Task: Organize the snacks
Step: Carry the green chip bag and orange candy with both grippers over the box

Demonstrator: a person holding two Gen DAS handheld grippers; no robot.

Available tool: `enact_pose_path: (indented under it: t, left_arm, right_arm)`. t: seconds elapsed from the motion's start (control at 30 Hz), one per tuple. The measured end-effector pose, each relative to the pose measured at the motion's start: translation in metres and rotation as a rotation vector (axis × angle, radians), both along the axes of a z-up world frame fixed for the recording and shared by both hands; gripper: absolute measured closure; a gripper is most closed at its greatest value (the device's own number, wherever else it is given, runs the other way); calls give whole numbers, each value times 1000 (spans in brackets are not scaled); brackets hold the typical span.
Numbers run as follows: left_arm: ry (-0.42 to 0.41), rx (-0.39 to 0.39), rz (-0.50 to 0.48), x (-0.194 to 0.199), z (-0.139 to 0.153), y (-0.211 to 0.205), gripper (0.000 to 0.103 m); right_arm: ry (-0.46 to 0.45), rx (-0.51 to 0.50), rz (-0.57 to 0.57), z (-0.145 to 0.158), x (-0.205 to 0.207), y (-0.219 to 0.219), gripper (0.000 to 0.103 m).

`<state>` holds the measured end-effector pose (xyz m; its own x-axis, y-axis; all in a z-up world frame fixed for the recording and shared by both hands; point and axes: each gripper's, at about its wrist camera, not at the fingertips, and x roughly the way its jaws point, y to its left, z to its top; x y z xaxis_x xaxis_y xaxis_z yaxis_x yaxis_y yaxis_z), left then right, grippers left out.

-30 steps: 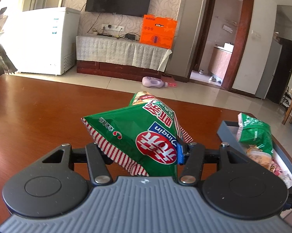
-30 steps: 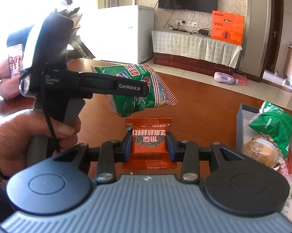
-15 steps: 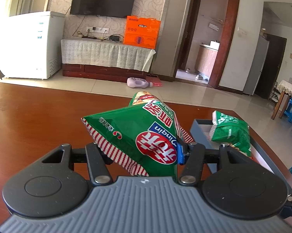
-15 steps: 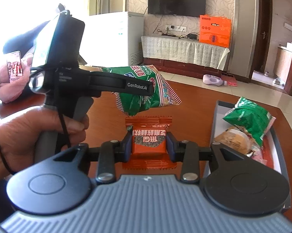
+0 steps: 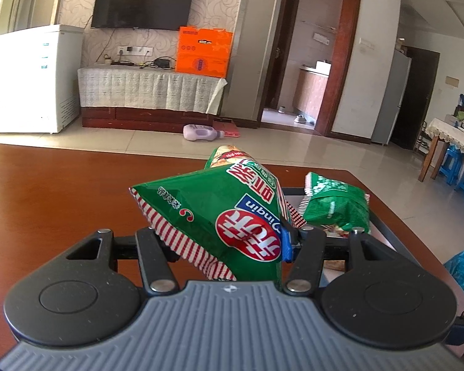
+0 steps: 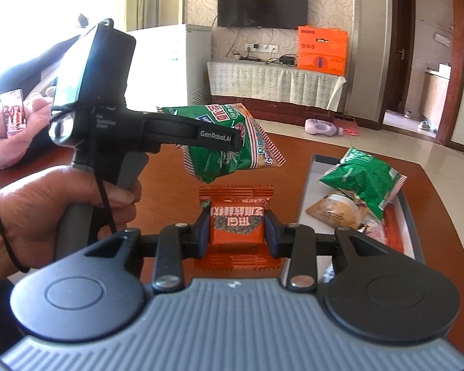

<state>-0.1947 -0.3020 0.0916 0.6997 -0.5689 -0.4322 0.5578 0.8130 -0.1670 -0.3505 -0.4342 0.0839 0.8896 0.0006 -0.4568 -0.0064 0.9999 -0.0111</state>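
both grippers, left (image 5: pixel 222 241) and right (image 6: pixel 235 228), level-ish above table, jaws clamped on snack packets

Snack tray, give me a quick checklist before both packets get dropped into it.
1. Left gripper holds the green chip bag firmly: ok, though it is pinched at one end and hangs tilted.
2. Right gripper is clamped on the orange packet: ok.
3. Both packets clear of the table: ok, they are held in the air.
4. Tray in view and unblocked: ok, ahead to the right.
5. Room left in the tray: cannot tell; another green bag and a bread pack already fill the part in view.
6. Grippers clear of each other: ok.
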Motion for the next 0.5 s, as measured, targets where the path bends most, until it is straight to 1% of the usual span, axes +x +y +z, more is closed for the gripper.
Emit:
enact_pose_path:
  t: [0.5]
  left_arm:
    - [-9, 7, -62, -14, -2, -32, 41]
  right_arm:
    - [-7, 1, -42, 1, -17, -20, 64]
